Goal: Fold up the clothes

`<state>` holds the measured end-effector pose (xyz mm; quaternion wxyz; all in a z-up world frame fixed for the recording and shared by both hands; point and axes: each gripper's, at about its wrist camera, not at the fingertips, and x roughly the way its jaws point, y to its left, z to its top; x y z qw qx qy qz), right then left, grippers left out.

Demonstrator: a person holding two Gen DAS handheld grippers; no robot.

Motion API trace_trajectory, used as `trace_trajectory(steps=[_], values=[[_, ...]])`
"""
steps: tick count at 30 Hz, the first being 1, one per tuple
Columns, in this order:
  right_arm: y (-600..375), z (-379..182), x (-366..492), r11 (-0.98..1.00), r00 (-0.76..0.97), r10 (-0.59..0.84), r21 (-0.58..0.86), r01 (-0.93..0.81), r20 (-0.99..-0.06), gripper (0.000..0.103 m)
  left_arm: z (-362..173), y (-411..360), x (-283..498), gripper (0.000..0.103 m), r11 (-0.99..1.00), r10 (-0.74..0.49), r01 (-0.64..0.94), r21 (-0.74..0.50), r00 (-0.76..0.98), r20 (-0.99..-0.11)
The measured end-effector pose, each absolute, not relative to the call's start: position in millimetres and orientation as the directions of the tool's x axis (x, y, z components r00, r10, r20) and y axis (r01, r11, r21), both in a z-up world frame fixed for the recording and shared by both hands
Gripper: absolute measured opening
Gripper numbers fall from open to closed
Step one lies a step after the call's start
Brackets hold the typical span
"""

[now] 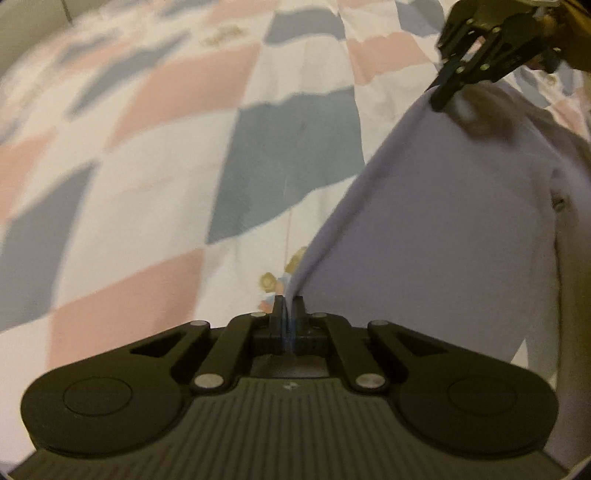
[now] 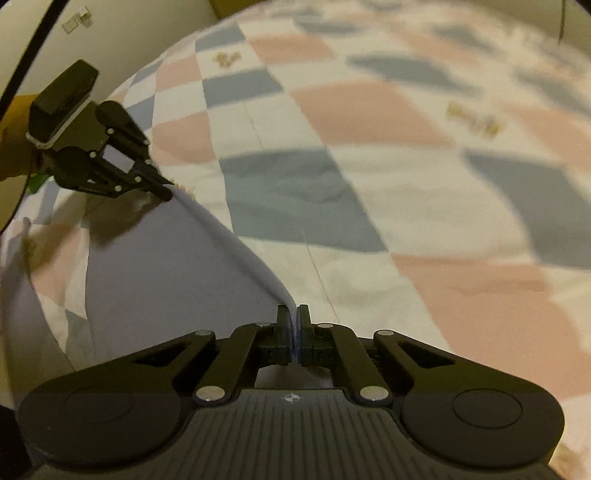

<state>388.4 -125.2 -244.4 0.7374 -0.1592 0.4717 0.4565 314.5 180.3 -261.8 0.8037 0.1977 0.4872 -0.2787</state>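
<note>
A bed with a checkered pink, blue and white quilt [image 1: 155, 192]; above it, the left gripper [image 1: 289, 301] and right gripper [image 2: 294, 312] each pinch a lavender garment's [image 1: 443, 221] edge, stretched between their fingers.

This is a bedroom in a home. A big soft bed cover [image 2: 369, 166] with pink, grey-blue and white squares fills both views, and small yellow pictures are printed on some white squares. Behind the bed cover, at its far edge, stands a plain cream wall [image 2: 122, 33].
</note>
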Motion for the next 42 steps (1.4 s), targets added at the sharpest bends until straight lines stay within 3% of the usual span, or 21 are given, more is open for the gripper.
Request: trace_trajectory(steps=[5, 10, 18, 20, 21, 24, 29, 33, 37, 42], values=[[-140, -197, 304, 0.579, 0.336, 0.529, 0.042, -0.814, -0.779, 0.001, -211, 173, 238, 0.000, 0.856, -0.167, 0.490, 0.165, 0.564, -0.809], [-161, -175, 205, 0.606, 0.418, 0.530, -0.015, -0.795, -0.738, 0.001, -169, 152, 142, 0.000, 0.925, -0.104, 0.345, 0.157, 0.629, -0.770], [-189, -211, 68, 0.630, 0.326, 0.464, 0.048, -0.775, -0.823, 0.002, -192, 100, 15, 0.001, 0.970, -0.050, 0.232, 0.079, 0.502, -0.863], [-189, -232, 54, 0.641, 0.255, 0.410, 0.078, -0.763, -0.876, 0.024, -211, 90, 0, 0.004, 0.971, 0.004, 0.212, 0.114, 0.460, -0.888], [-189, -239, 48, 0.652, 0.234, 0.375, 0.075, -0.755, -0.897, 0.035, -215, 85, -5, 0.006, 0.968, 0.017, 0.217, 0.127, 0.446, -0.895], [-204, -236, 45, 0.725, 0.276, 0.366, 0.086, -0.683, -0.889, 0.039, -211, 71, -14, 0.010, 0.961, 0.007, 0.245, 0.131, 0.448, -0.894], [-231, -229, 63, 0.869, 0.390, 0.320, 0.104, -0.484, -0.863, 0.038, -207, 32, -14, 0.012, 0.925, -0.053, 0.354, 0.140, 0.484, -0.874], [-239, -241, 80, 0.922, 0.362, 0.227, 0.079, -0.380, -0.904, 0.037, -222, -9, -2, 0.013, 0.889, -0.114, 0.441, 0.123, 0.473, -0.873], [-262, -237, 91, 0.953, 0.398, 0.275, 0.192, -0.235, -0.875, 0.037, -228, -30, 11, 0.020, 0.875, -0.175, 0.477, 0.086, 0.476, -0.862], [-293, -225, 134, 0.931, 0.465, 0.330, 0.364, -0.017, -0.822, 0.037, -234, -37, 26, 0.020, 0.877, -0.211, 0.478, 0.048, 0.472, -0.856]])
